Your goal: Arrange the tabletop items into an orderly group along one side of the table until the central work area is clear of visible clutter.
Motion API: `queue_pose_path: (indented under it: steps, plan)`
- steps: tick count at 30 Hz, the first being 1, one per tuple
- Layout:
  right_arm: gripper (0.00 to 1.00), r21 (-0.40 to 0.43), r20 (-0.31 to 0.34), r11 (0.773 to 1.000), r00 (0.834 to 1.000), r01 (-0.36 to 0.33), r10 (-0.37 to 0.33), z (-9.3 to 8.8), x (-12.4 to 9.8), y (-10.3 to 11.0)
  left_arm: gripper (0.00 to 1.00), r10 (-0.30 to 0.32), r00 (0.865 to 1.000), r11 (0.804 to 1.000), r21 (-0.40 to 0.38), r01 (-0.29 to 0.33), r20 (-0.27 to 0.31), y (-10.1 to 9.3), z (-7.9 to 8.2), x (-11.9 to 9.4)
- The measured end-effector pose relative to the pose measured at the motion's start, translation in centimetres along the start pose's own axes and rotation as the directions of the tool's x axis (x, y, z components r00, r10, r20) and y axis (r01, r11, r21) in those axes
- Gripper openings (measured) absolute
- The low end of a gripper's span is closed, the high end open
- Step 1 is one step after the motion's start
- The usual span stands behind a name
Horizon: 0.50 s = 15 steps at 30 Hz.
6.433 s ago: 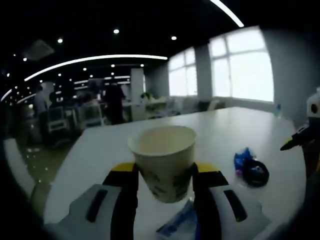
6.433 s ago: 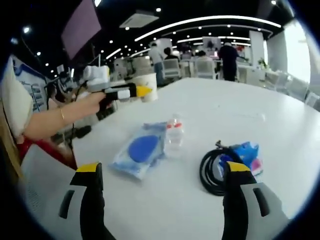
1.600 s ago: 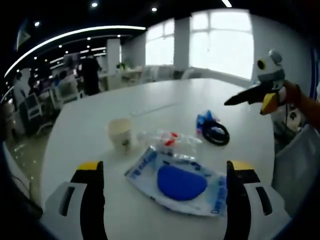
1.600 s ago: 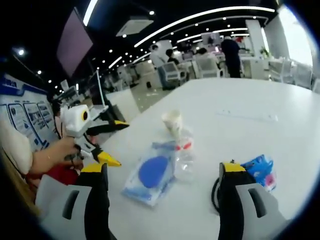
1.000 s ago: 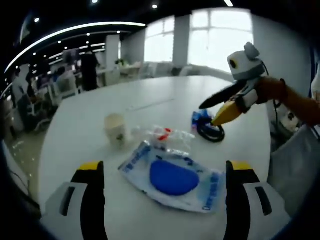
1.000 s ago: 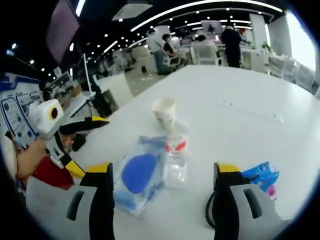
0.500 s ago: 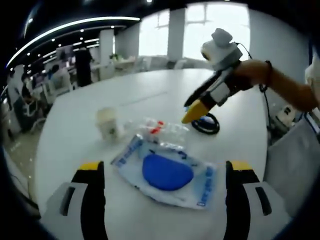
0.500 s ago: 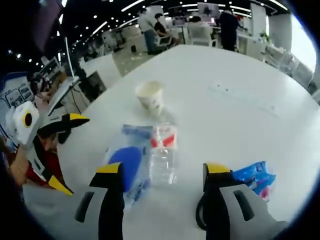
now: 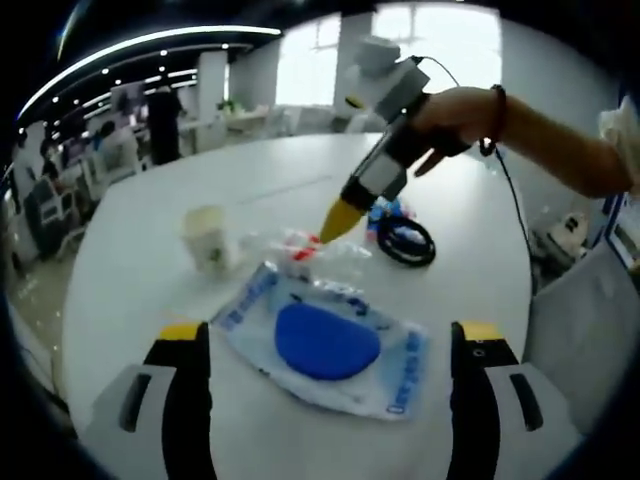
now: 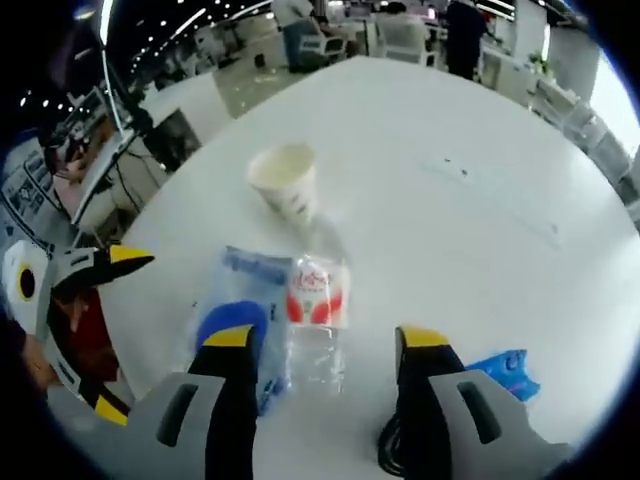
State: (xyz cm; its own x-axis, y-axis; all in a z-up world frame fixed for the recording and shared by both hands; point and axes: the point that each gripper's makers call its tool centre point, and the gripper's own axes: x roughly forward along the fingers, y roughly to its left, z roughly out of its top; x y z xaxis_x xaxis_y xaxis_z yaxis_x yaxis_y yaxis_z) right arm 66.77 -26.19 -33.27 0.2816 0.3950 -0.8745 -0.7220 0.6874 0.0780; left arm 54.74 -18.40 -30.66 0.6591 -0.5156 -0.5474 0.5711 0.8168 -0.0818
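Observation:
On the white table (image 10: 470, 130) lies a clear plastic bottle (image 10: 317, 318) with a red label, on its side. My right gripper (image 10: 324, 338) is open, its jaws standing on either side of the bottle, apart from it. A paper cup (image 10: 285, 180) stands upright beyond the bottle. In the left gripper view, a clear packet with a blue disc (image 9: 325, 345) lies in front of my open left gripper (image 9: 332, 332). Behind it are the bottle (image 9: 305, 248) and the cup (image 9: 208, 238). The right gripper (image 9: 340, 212), held by a hand, points down at the bottle.
A black cable coil (image 9: 405, 243) and a blue wrapper (image 9: 390, 210) lie to the right of the bottle. The wrapper (image 10: 505, 372) sits near my right jaw. The left gripper (image 10: 120, 333) hangs at the table's edge. Chairs, desks and people stand far behind.
My right gripper has come forward and down over the bottle, which now lies between its jaws. The left gripper has stayed open over the blue packet.

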Motion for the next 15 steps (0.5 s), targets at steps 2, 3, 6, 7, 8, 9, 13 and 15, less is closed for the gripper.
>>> queue_pose_path:
  steps: [2,3,6,7,8,9,13,15]
  plan:
    - [0.55,-0.014,-0.015,1.0,1.0,-0.004,0.004,0.4,0.4,0.3,0.96,0.002,1.0,1.0,0.006,-0.002,-0.007,0.0,-0.1,0.0]
    - [0.55,-0.028,-0.025,0.999,1.0,-0.016,0.015,0.6,0.7,0.6,0.96,0.003,1.0,1.0,0.006,-0.003,-0.006,0.0,-0.1,0.0]
    - [0.54,-0.062,-0.051,0.998,0.999,0.011,-0.014,0.7,1.2,0.3,0.96,0.001,1.0,1.0,-0.004,-0.001,0.0,0.0,0.0,0.0]
    - [0.54,-0.079,-0.067,0.997,0.997,0.022,-0.027,0.7,1.5,0.1,0.96,0.0,1.0,1.0,-0.008,0.0,-0.001,0.0,-0.1,0.0]
    - [0.53,-0.077,-0.066,0.997,0.997,0.023,-0.028,0.8,1.9,0.2,0.95,0.0,1.0,1.0,-0.01,0.0,-0.005,0.0,-0.2,0.1]
    - [0.52,-0.078,-0.069,0.997,0.997,0.026,-0.031,0.8,2.1,0.2,0.95,0.0,1.0,1.0,-0.012,-0.001,-0.01,0.0,-0.3,0.1]
    - [0.5,-0.081,-0.134,0.996,0.99,0.04,-0.05,-0.1,3.2,0.1,0.95,-0.003,1.0,1.0,-0.016,0.002,-0.017,-0.1,-0.6,0.2]
    - [0.47,-0.091,-0.157,0.994,0.985,0.055,-0.069,-0.6,3.5,0.0,0.95,-0.004,1.0,1.0,-0.02,0.004,-0.021,-0.1,-0.7,0.2]
